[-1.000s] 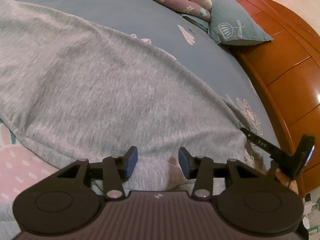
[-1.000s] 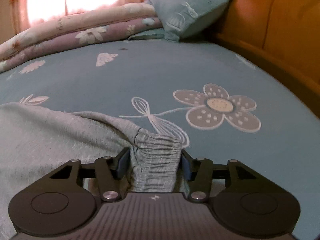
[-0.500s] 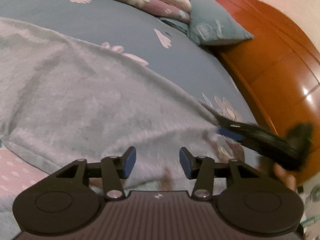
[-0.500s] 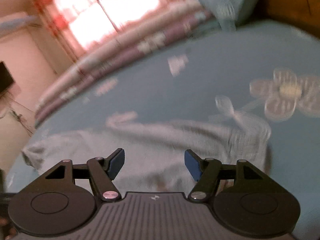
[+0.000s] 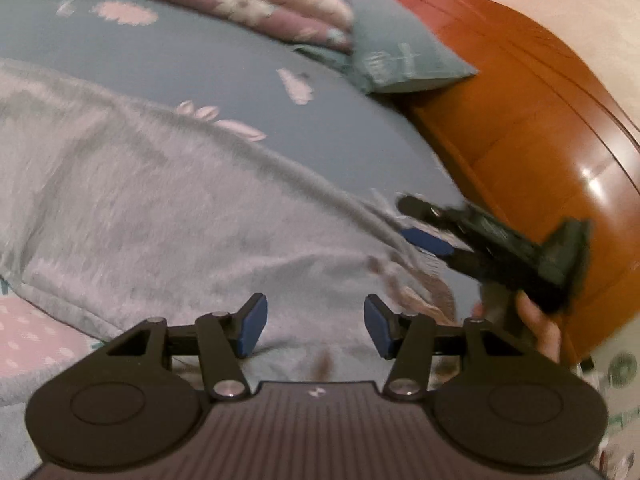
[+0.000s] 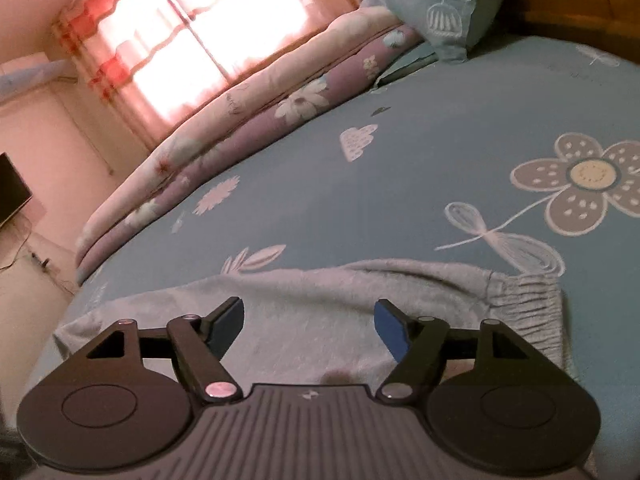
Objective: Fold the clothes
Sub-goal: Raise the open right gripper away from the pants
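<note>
A grey garment (image 5: 152, 200) lies spread flat on the blue flowered bedsheet (image 5: 224, 80). Its elastic waistband (image 6: 524, 300) shows at the right in the right wrist view, lying on the sheet. My left gripper (image 5: 312, 326) hovers over the garment's near edge, open, with nothing between its blue pads. My right gripper (image 6: 308, 326) is above the grey garment (image 6: 320, 312) near the waistband; its jaws are opening and hold nothing. In the left wrist view the right gripper (image 5: 416, 224) appears at the right, held by a hand (image 5: 540, 332).
A rolled floral quilt (image 6: 240, 120) and a blue pillow (image 6: 448, 4) lie at the far side of the bed. A wooden headboard (image 5: 540, 128) runs along the right. A bright curtained window (image 6: 200, 28) stands beyond. A pink patterned cloth (image 5: 36, 332) lies at the lower left.
The right gripper let go of the waistband, which now lies on the sheet, and it rolled and lifted. The left gripper rose a little and opened slightly wider.
</note>
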Available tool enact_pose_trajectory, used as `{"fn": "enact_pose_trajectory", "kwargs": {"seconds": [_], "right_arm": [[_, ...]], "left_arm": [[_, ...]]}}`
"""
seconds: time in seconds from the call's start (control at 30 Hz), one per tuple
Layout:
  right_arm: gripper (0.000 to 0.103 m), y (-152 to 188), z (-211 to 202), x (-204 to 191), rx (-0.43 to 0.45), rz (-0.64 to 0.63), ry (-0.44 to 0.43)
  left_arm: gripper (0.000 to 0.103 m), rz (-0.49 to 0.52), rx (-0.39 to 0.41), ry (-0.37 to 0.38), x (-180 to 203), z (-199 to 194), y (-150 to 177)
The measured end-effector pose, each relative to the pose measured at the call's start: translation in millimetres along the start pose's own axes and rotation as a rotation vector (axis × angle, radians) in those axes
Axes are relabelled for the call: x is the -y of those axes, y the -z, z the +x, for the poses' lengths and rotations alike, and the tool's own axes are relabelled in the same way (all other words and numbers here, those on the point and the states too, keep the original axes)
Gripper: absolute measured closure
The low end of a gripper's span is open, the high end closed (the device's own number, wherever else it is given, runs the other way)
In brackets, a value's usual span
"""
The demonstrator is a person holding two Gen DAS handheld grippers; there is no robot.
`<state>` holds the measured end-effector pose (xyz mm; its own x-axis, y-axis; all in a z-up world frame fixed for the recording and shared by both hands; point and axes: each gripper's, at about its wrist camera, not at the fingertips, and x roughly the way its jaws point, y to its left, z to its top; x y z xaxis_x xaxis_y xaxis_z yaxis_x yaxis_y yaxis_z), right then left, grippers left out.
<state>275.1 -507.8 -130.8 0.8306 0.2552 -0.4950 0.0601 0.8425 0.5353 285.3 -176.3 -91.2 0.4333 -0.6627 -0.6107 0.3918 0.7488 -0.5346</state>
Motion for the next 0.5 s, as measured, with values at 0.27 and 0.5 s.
{"fn": "enact_pose_trajectory", "kwargs": {"seconds": [0.27,0.5], "right_arm": [[0.062,-24.6,-50.5,31.0,0.204,0.124,0.003],[0.061,-40.7,8.6,14.4,-0.051,-0.016,0.026]], "left_arm": [[0.045,0.024,-0.084,0.038,17.8,-1.3,53.1],[0.039,0.011,-0.149,-0.020,4.9,11.9,75.6]]}}
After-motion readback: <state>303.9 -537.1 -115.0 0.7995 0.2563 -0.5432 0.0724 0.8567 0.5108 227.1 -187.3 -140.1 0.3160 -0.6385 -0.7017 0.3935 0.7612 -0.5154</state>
